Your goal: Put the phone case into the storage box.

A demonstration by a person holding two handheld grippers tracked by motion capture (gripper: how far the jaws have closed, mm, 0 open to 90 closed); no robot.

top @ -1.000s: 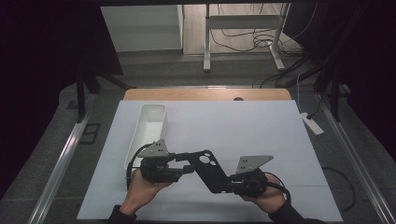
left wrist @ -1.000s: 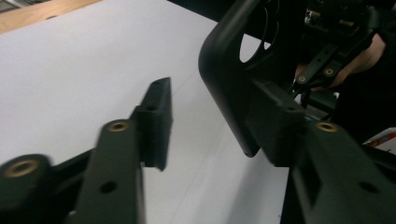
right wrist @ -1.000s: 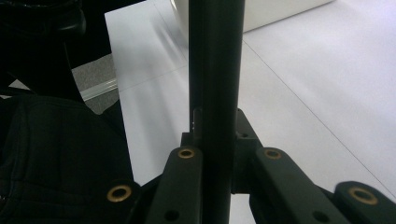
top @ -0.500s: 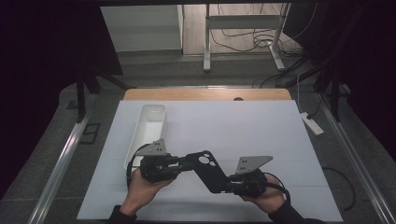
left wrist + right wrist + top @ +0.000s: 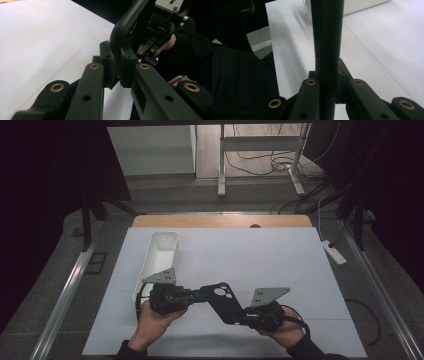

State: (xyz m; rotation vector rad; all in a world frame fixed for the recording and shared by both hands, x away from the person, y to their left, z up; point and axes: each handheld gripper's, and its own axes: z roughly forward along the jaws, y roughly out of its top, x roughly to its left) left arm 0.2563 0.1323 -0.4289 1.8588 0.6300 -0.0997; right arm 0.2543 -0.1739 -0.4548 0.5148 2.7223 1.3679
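High view, held thing: a flat black phone case (image 5: 223, 301), matte, with round camera cut-outs at its upper end, hangs slanted above the table between both grippers.
High view, left gripper (image 5: 196, 296): black, topped by a grey three-cornered plate; its jaws have just been closing and now pinch the case's upper end.
High view, right gripper (image 5: 243, 316): the same build, pinching the case's lower end, held in the person's right hand (image 5: 282, 330).
High view, left hand (image 5: 152, 319): wraps the left gripper's body from below.
High view, bin (image 5: 161, 243): a long, narrow white plastic tray with rounded corners, lying on the sheet just beyond the left gripper.
High view, surface: a smooth white sheet (image 5: 260, 255) covers the table; a bare wooden edge (image 5: 220, 221) shows at the far side.
High view, room: dark; grey floor, metal table legs (image 5: 221, 165) and loose cables (image 5: 260, 157) beyond.
Left gripper view: two black jaws with brass rivets press on the case's thin curved rim (image 5: 117, 45); the other gripper and a dark sleeve (image 5: 192, 52) lie beyond.
Right gripper view: the jaws clamp the case edge-on (image 5: 327, 37), a straight dark bar; the white sheet has faint seams.
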